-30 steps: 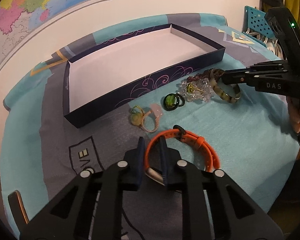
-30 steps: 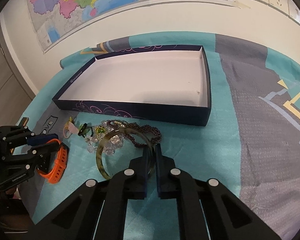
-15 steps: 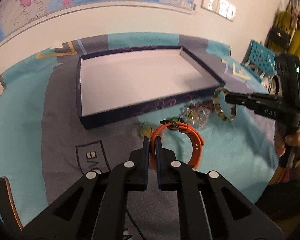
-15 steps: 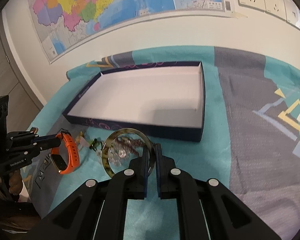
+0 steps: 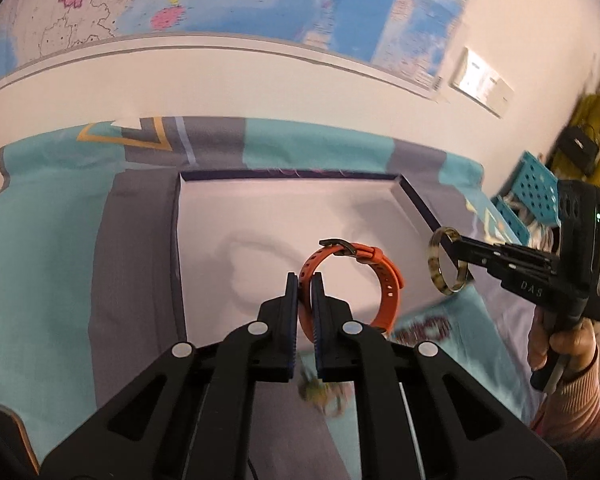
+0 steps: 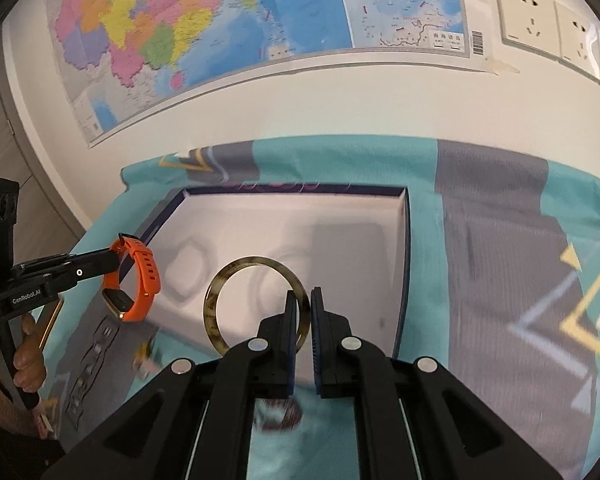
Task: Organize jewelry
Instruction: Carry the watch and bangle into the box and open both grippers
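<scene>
— Looking along the left gripper (image 5: 305, 286), what is it pinching?
— An orange watch (image 5: 352, 284), its strap looped upright, hanging above the white floor of the dark-rimmed box (image 5: 416, 204). The tool slants downward.
— And the right view?
— The right gripper (image 6: 304, 302) is clamped on a mottled brown bangle (image 6: 256, 304), ring upright over the same box, also tilted down. A hand (image 6: 26, 356) grips the other tool at left.

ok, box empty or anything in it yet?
Empty. The box floor shows only shadows; the orange watch and tortoiseshell bangle hang in the hand-held grippers above it.
</scene>
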`<state>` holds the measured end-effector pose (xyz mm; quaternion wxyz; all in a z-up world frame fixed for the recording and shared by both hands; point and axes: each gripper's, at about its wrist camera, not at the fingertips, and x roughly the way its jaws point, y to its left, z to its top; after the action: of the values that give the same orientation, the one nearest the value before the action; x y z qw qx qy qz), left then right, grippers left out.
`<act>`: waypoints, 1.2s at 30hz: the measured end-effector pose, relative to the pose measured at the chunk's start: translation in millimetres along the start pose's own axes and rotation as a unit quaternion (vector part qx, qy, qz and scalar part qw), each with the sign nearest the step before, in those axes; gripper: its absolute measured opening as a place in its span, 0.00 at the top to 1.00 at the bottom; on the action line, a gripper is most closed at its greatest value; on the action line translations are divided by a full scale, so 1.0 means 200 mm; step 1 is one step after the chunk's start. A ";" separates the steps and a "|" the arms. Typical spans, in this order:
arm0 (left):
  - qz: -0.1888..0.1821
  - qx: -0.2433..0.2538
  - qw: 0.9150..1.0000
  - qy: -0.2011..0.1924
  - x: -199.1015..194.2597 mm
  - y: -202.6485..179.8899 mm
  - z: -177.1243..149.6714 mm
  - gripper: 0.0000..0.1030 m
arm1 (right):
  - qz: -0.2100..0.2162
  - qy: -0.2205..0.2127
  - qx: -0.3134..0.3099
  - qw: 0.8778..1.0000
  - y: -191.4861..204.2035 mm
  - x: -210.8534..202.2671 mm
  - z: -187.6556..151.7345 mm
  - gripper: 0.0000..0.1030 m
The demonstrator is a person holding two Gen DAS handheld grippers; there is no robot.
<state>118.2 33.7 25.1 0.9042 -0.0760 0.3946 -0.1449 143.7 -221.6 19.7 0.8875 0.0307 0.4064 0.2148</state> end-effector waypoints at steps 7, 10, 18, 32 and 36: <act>0.009 -0.027 1.000 0.002 0.15 0.06 0.15 0.93 | -0.014 0.014 0.000 1.000 -0.03 0.20 0.18 0.95; 0.012 -0.040 0.999 0.010 0.23 0.09 0.20 0.93 | -0.017 0.023 0.001 1.000 -0.04 0.27 0.22 0.95; 0.029 -0.065 0.997 0.035 0.44 0.13 0.27 0.92 | -0.034 0.049 0.007 0.998 -0.06 0.45 0.31 0.95; 0.050 -0.089 0.993 0.062 0.60 0.18 0.34 0.96 | -0.060 0.079 0.030 0.995 -0.08 0.60 0.38 0.94; 0.053 -0.090 0.992 0.068 0.61 0.18 0.34 0.94 | -0.068 0.075 0.033 0.994 -0.08 0.61 0.38 0.89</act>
<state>254.0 29.8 -21.1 0.8712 -0.1265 0.4698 -0.0655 275.9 -177.0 -18.6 0.8656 0.0164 0.4799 0.1417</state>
